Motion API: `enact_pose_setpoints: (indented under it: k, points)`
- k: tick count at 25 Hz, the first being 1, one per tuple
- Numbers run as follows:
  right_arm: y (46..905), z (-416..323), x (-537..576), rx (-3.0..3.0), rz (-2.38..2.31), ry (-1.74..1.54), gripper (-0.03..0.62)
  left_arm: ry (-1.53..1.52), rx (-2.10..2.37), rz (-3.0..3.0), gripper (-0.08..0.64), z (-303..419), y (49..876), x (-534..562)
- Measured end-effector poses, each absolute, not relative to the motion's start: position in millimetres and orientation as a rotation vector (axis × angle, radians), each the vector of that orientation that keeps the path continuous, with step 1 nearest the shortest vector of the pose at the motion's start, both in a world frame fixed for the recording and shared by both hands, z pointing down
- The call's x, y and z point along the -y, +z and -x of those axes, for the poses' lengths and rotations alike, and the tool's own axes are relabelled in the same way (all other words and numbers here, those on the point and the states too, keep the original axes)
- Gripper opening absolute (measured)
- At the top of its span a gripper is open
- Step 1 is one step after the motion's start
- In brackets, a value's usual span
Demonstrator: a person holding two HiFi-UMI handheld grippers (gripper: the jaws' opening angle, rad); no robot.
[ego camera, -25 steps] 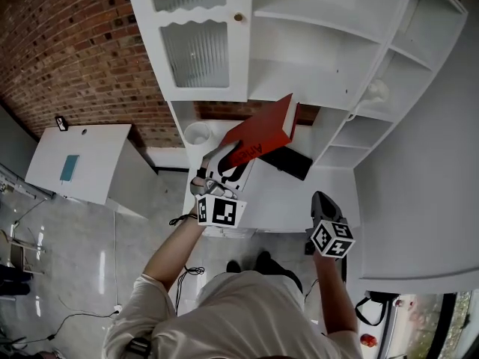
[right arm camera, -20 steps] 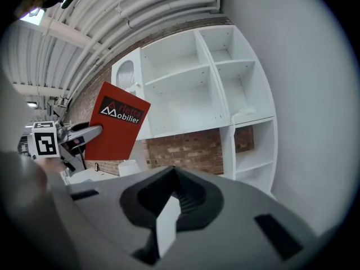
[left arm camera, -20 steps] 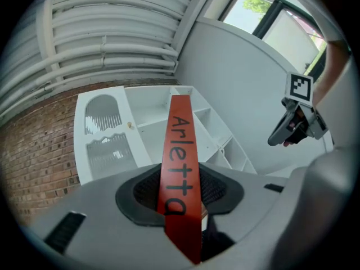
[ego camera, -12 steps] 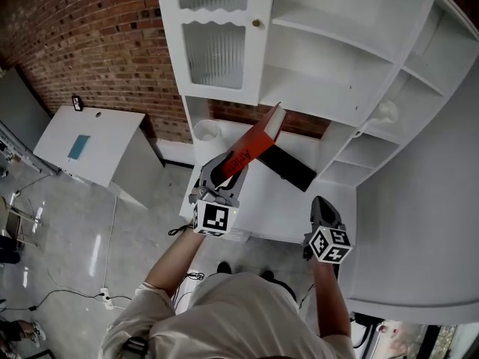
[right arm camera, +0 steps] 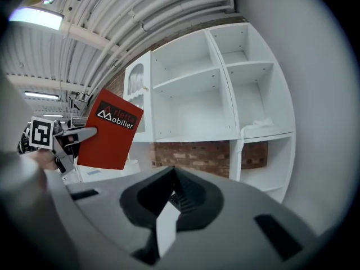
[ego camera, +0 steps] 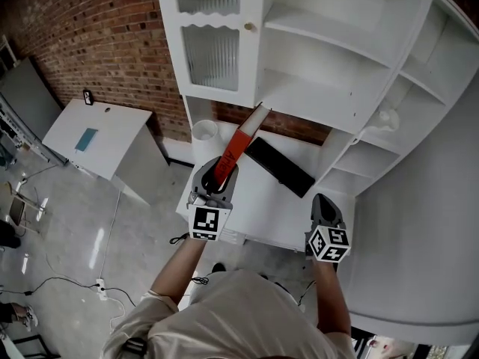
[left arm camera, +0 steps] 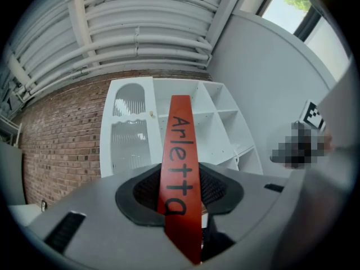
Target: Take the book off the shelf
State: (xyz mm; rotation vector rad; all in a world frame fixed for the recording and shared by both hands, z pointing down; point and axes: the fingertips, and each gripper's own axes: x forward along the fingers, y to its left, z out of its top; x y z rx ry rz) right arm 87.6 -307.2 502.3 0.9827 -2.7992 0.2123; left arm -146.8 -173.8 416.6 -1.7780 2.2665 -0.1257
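A red book [ego camera: 238, 137] with "Arletta" on its spine is off the shelf and stands edge-on above the white counter [ego camera: 258, 200]. My left gripper [ego camera: 213, 176] is shut on its lower end. In the left gripper view the spine [left arm camera: 180, 156] runs straight up between the dark pads of the left gripper [left arm camera: 181, 193]. The right gripper view shows the book's red cover [right arm camera: 109, 131] at the left, held by the left gripper [right arm camera: 67, 139]. My right gripper [ego camera: 322, 203] hovers at the counter's right front with its jaws together and nothing in them [right arm camera: 171, 198].
A black book [ego camera: 279, 166] lies flat on the counter behind the red one. A white round cup [ego camera: 203, 131] stands at the counter's back left. The white shelf unit [ego camera: 329, 58] has bare compartments and a glass-fronted door [ego camera: 213, 54]. A white cabinet [ego camera: 90, 144] stands left, by the brick wall.
The left gripper has rolled, turning the red book from cover-up to edge-on. The book has come a little nearer to me. The right gripper holds much the same place.
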Motion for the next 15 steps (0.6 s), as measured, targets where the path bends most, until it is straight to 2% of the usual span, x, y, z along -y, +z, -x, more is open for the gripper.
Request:
enact_pose_setpoints:
  k: [15]
  points:
    - [481.4, -104.9, 321.0, 2.867, -0.937, 0.142, 0.003, 0.127, -2.373, 1.682, 0.15, 158.0, 419.9, 151.2]
